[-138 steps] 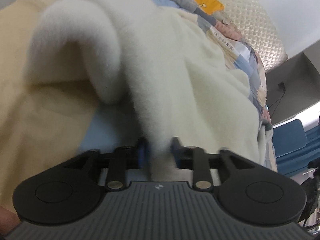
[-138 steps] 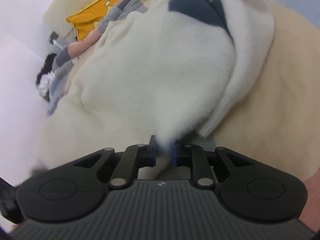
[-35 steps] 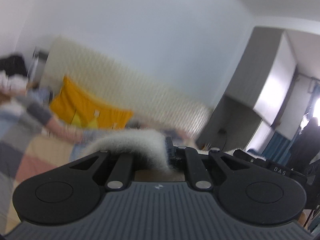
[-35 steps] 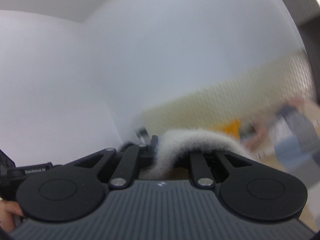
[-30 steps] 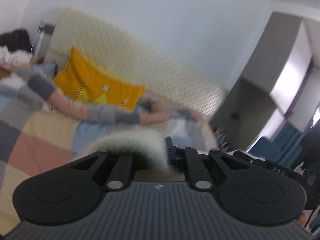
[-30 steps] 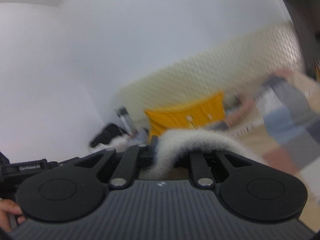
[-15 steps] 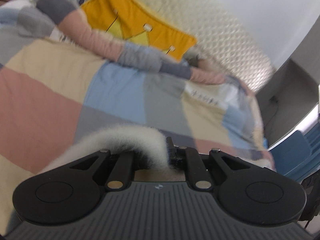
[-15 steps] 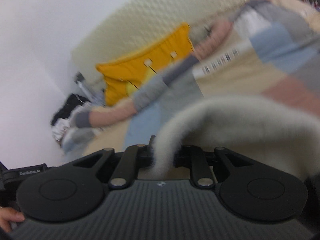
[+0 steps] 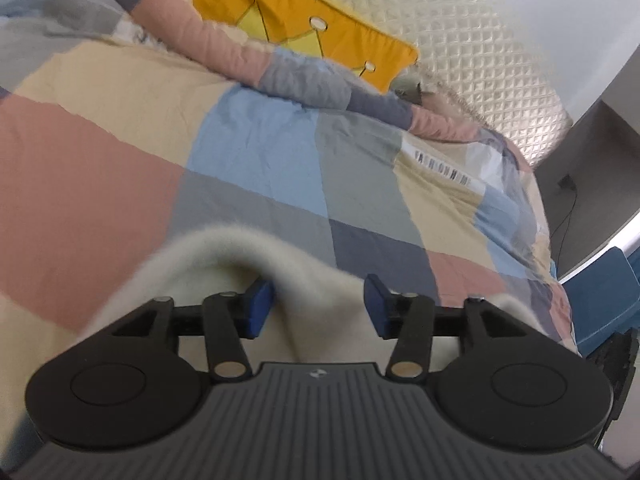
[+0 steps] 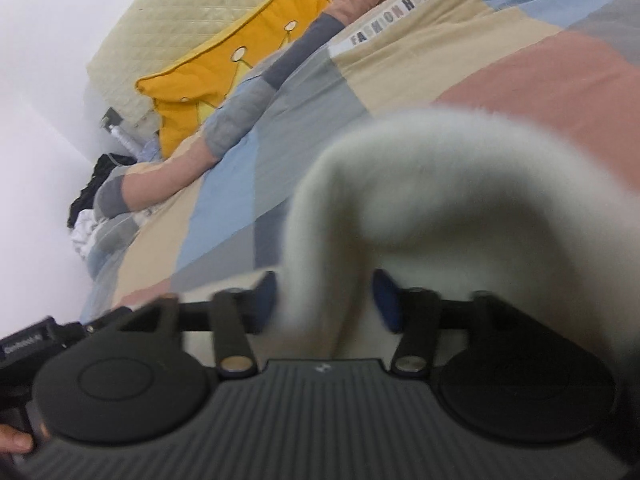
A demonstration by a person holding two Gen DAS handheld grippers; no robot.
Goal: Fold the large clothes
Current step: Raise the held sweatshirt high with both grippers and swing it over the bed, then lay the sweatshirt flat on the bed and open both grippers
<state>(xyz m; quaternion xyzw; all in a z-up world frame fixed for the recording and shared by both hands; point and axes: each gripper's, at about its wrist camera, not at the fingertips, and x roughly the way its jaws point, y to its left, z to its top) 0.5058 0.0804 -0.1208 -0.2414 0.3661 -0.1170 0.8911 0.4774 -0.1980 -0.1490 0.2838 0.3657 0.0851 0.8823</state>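
Fleece garment [image 9: 224,252], cream, thick, soft and probably light, lies on the patchwork bedspread [image 9: 120,184] with a limp edge between the opening jaws of left gripper [image 9: 318,304] and right gripper [image 10: 324,300], best retaken at hems or corners.

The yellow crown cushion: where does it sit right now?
The yellow crown cushion leans against the quilted cream headboard at the far end of the bed, just behind the patchwork duvet's rolled edge; the right wrist view shows it upper left.
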